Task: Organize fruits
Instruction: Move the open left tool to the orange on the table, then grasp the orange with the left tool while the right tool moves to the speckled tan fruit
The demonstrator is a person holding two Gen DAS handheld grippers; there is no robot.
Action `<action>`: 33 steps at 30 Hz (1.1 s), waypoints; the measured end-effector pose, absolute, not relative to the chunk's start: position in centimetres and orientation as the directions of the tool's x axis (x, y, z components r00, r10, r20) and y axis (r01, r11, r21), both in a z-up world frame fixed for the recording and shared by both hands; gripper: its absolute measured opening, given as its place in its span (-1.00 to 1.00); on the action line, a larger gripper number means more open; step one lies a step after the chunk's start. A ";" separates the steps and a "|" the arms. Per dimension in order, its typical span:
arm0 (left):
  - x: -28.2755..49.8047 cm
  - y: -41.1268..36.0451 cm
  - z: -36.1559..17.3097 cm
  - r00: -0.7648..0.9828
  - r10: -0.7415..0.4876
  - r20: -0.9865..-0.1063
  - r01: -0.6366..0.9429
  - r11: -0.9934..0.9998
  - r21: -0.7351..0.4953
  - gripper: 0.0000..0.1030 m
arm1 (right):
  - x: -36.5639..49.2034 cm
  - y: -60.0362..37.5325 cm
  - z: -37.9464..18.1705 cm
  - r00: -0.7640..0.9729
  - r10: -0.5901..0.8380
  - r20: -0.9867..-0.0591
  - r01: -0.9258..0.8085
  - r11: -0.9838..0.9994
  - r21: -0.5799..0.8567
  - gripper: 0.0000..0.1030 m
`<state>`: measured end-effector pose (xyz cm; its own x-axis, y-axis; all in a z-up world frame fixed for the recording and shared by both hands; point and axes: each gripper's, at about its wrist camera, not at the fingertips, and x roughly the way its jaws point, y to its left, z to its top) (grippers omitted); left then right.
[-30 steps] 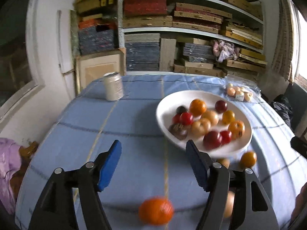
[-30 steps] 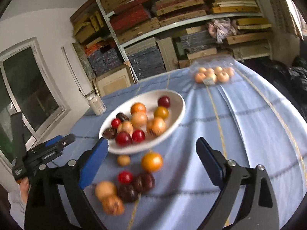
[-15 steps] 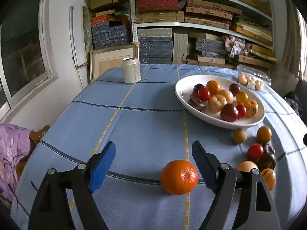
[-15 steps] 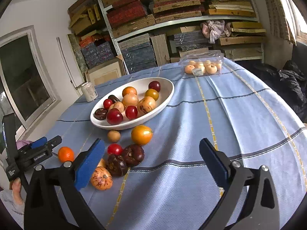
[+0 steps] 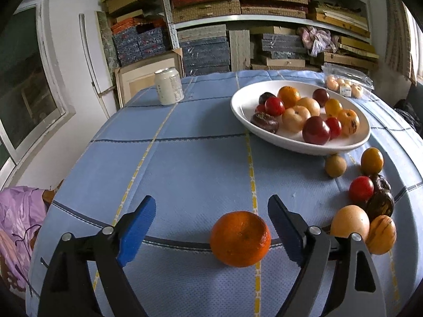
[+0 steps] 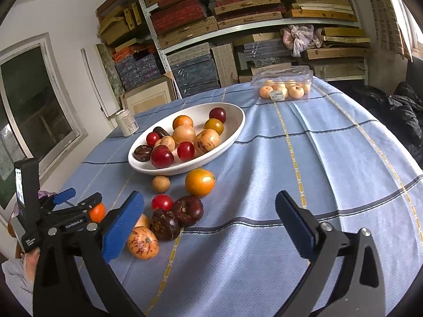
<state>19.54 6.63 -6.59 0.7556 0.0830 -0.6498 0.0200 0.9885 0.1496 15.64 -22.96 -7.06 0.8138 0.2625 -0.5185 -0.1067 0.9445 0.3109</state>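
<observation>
Only "GenRobot.AI" on the left gripper reads clearly; its jaws, just widened, straddle the mandarin untouched; white bowl at two o'clock holds mixed fruit; clear box holds peaches; right gripper gapes empty.

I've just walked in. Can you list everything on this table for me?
Tablecloth: one, blue checked, covering table.
Bowl: one, white, far side.
Fruit in bowl: about twelve, red, orange, pale, dark.
Loose fruit: seven, mixed colours, beside bowl.
Orange: one, bright, near edge.
Can: one, pale, far left.
Plastic box: one, clear, pale fruit inside, far edge.
Left tool: one, black, blue pads, jaws just been opening, orange between, untouched.
Right tool: one, same colours, jaws just opened wide, empty.
</observation>
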 end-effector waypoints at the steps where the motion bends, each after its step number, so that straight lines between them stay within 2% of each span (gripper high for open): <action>1: 19.7 6.7 -6.7 0.749 0.081 -0.658 0.020 0.989 0.145 0.84 | 15.6 -22.9 -7.1 0.813 0.263 -0.520 -0.107 0.945 0.310 0.91; 4: 20.3 7.4 -7.3 0.711 0.062 -0.700 0.018 0.994 0.106 0.87 | 15.7 -22.9 -7.2 0.809 0.265 -0.525 -0.107 0.944 0.311 0.91; 8: 21.0 9.2 -8.1 0.650 -0.023 -0.759 0.013 1.000 -0.019 0.87 | 15.8 -23.2 -7.3 0.806 0.268 -0.528 -0.104 0.942 0.319 0.91; 13: 21.4 10.8 -8.6 0.613 -0.118 -0.781 0.000 0.989 -0.149 0.86 | 16.1 -23.3 -7.6 0.795 0.271 -0.543 -0.096 0.940 0.329 0.91; 16: 21.2 10.2 -8.5 0.619 -0.113 -0.777 0.019 0.991 -0.130 0.81 | 16.1 -23.4 -7.7 0.794 0.275 -0.541 -0.099 0.938 0.331 0.91; 17: 21.0 9.6 -8.4 0.625 -0.101 -0.774 0.034 0.994 -0.102 0.73 | 16.1 -23.3 -7.7 0.794 0.276 -0.541 -0.101 0.938 0.332 0.91; 21: 20.4 7.9 -8.3 0.642 -0.070 -0.763 0.084 0.996 -0.020 0.65 | 16.2 -23.3 -7.8 0.791 0.280 -0.544 -0.104 0.938 0.332 0.91; 22: 20.4 7.8 -8.3 0.643 -0.070 -0.763 0.089 0.996 -0.017 0.55 | 16.2 -23.3 -7.8 0.791 0.280 -0.544 -0.104 0.938 0.332 0.91; 26: 20.5 7.9 -8.4 0.638 -0.084 -0.765 0.092 0.995 -0.033 0.32 | 16.2 -23.2 -7.7 0.791 0.280 -0.544 -0.104 0.938 0.332 0.91; 30: 20.3 7.7 -8.3 0.644 -0.084 -0.761 0.099 0.995 -0.025 0.25 | 16.1 -23.1 -7.8 0.790 0.281 -0.545 -0.106 0.938 0.330 0.91; 33: 20.2 7.3 -8.3 0.644 -0.094 -0.759 0.120 0.992 -0.021 0.01 | 16.2 -22.9 -7.9 0.788 0.284 -0.546 -0.111 0.938 0.327 0.91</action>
<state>20.23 7.30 -8.31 0.6444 -0.0941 -0.7589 0.1205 0.9925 -0.0207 16.18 -22.90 -7.86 0.7879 0.2839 -0.5464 -0.1112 0.9384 0.3273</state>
